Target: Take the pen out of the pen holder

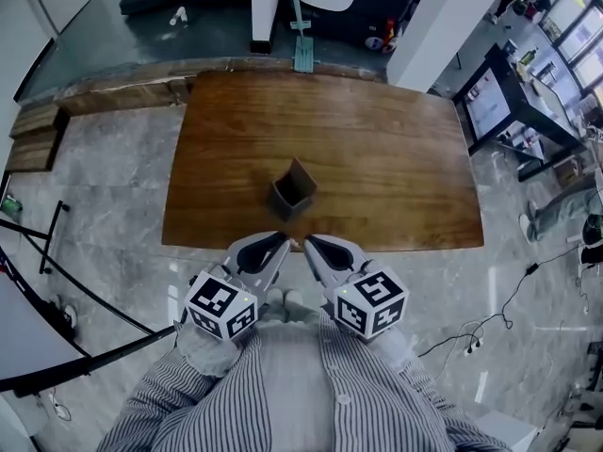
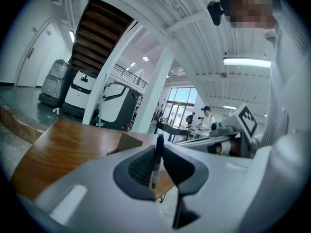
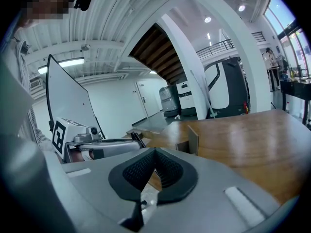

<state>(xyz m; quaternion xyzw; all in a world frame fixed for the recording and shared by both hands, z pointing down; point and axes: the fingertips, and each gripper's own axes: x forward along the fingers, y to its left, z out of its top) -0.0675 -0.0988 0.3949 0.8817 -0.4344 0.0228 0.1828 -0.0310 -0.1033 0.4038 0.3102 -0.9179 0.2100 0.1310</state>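
Note:
The brown cardboard pen holder [image 1: 293, 191] stands on the wooden table [image 1: 377, 149] close to its near edge; it also shows in the left gripper view [image 2: 124, 143] and the right gripper view [image 3: 191, 141]. My left gripper [image 1: 281, 244] hovers just off the table's near edge, shut on a black pen [image 2: 157, 160] that stands upright between its pads, outside the holder. From the right gripper view the pen's end [image 3: 138, 140] pokes up at the left gripper's tip. My right gripper [image 1: 310, 244] is beside it, jaws shut [image 3: 155, 152] with nothing between them.
The person's striped shirt [image 1: 301, 384] fills the foreground. Marble floor surrounds the table. A dark desk [image 1: 509, 102] stands at the right, a white pillar [image 1: 443, 17] behind the table, wooden steps [image 1: 38, 135] at the left, and cables [image 1: 499, 318] lie on the floor.

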